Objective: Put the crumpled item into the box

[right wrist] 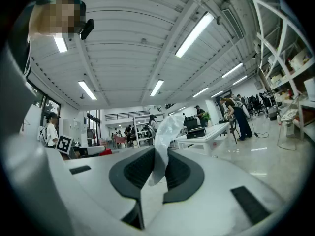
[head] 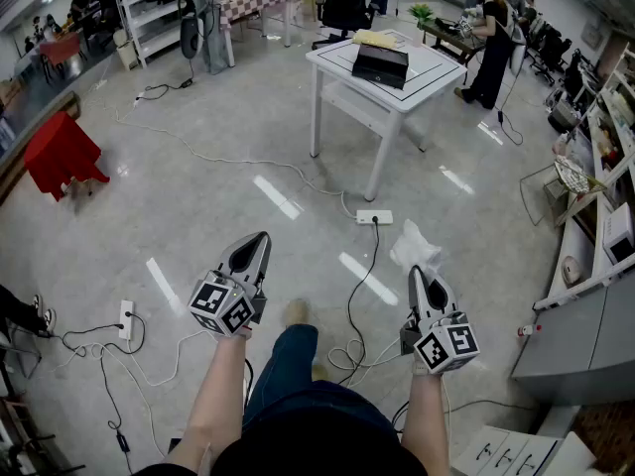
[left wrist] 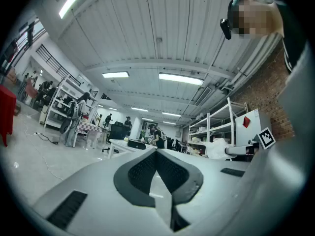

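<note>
A crumpled white item [head: 415, 244] sticks up from the tips of my right gripper [head: 414, 272], which is shut on it at waist height over the floor. In the right gripper view the crumpled item [right wrist: 165, 136] stands pinched between the dark pads [right wrist: 183, 173]. My left gripper [head: 256, 240] is held level beside it, shut and empty; its pads [left wrist: 142, 173] meet at the tip. A black box [head: 380, 64] lies on a white table [head: 333, 58] several steps ahead. The box [right wrist: 196, 132] also shows far off in the right gripper view.
Cables and a power strip [head: 374, 217] lie on the floor between me and the table. A red-draped object [head: 62, 155] sits at the left. A person [head: 491, 38] stands beyond the table. Shelving [head: 595, 167] and a grey cabinet [head: 575, 335] line the right side.
</note>
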Action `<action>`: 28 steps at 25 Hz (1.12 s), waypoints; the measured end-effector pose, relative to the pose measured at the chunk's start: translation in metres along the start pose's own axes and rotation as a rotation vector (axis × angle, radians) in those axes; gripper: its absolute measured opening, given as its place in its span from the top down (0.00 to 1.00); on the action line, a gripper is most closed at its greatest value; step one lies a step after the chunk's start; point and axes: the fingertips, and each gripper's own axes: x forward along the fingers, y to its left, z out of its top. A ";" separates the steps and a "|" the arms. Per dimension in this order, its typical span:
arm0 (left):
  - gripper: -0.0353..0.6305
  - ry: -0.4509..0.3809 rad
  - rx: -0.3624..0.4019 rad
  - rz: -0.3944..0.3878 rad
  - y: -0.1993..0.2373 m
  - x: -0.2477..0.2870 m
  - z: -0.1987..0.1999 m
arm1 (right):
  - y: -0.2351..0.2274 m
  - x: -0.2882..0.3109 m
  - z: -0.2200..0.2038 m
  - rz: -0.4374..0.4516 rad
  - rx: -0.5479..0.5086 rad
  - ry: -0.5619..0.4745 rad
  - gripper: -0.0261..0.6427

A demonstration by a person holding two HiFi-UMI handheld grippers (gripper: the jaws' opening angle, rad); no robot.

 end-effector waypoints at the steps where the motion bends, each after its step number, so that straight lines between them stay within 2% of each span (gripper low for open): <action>1: 0.94 0.000 -0.006 0.002 0.003 0.007 0.000 | -0.003 0.007 0.000 0.003 0.000 0.004 0.89; 10: 0.94 0.016 -0.025 0.018 0.038 0.062 -0.009 | -0.034 0.061 -0.008 -0.007 0.009 0.034 0.89; 16: 0.94 0.023 -0.036 0.003 0.062 0.115 -0.011 | -0.065 0.103 -0.003 -0.040 0.012 0.038 0.89; 28: 0.94 0.017 -0.022 -0.057 0.128 0.242 0.029 | -0.109 0.226 0.036 -0.071 0.009 0.021 0.89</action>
